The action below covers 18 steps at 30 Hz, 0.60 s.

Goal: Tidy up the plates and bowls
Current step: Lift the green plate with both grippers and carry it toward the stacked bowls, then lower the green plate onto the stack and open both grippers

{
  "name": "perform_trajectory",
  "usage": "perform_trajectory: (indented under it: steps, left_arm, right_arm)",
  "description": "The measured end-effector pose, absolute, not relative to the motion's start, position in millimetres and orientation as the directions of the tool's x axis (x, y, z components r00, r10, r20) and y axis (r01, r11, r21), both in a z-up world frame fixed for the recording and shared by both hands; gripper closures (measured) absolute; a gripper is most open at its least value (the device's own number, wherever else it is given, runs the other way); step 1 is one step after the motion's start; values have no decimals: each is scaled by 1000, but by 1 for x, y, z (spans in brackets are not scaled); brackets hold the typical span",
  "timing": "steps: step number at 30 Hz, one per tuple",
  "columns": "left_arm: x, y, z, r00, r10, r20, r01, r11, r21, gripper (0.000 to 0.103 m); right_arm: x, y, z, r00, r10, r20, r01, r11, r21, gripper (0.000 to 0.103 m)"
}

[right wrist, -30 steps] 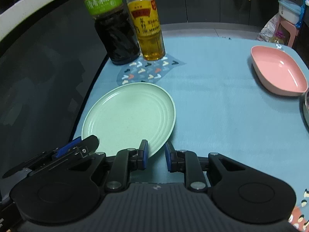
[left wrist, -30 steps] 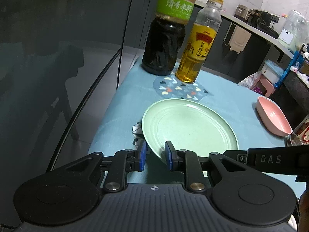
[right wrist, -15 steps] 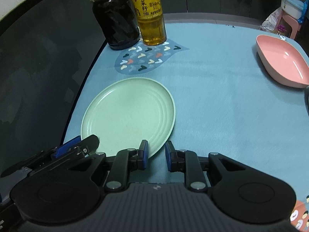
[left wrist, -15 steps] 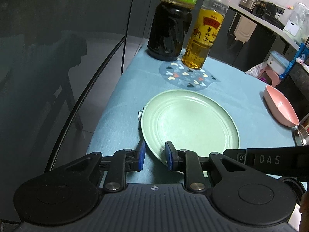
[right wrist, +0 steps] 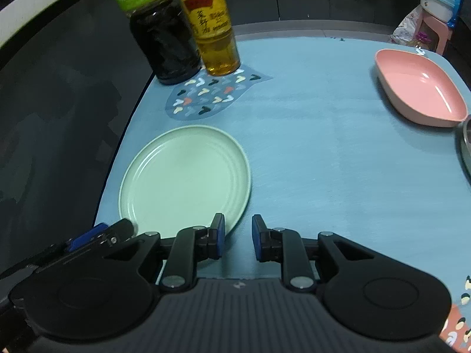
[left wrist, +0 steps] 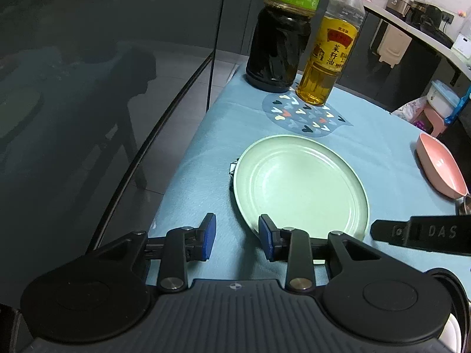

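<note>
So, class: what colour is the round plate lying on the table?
Pale green; the round plate shows best in the right wrist view.

Dark vinegar bottle with green label [left wrist: 279, 38]: cap and top cut off by the upper edge in both wrist views.
Clear oil bottle with yellow label [right wrist: 212, 26]: neck and cap cut off in the right wrist view.
Round pale green plastic plate [left wrist: 300, 185]: near rim hidden behind the left gripper's fingers [left wrist: 266, 235]; a small dark item under its left edge is too hidden to identify.
Metal bowl [right wrist: 466, 144]: only a rim sliver shows at the right edge.
Pink oval plastic dish [left wrist: 438, 167]: far side cut off in the left wrist view.
Patterned mat [right wrist: 459, 320]: corner only.
</note>
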<state>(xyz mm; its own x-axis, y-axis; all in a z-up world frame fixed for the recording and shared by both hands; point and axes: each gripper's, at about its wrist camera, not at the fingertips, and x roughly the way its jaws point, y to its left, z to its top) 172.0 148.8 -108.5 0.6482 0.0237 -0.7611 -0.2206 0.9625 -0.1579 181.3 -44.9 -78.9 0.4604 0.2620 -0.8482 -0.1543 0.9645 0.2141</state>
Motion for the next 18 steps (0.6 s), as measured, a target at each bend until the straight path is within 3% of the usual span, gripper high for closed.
perform_trajectory:
  steps: [18]
  left_arm:
    - [178, 101, -73, 702, -5, -712, -157, 974, -163, 73]
  right_arm:
    - [184, -126, -64, 527, 268, -807, -65, 959, 275, 77]
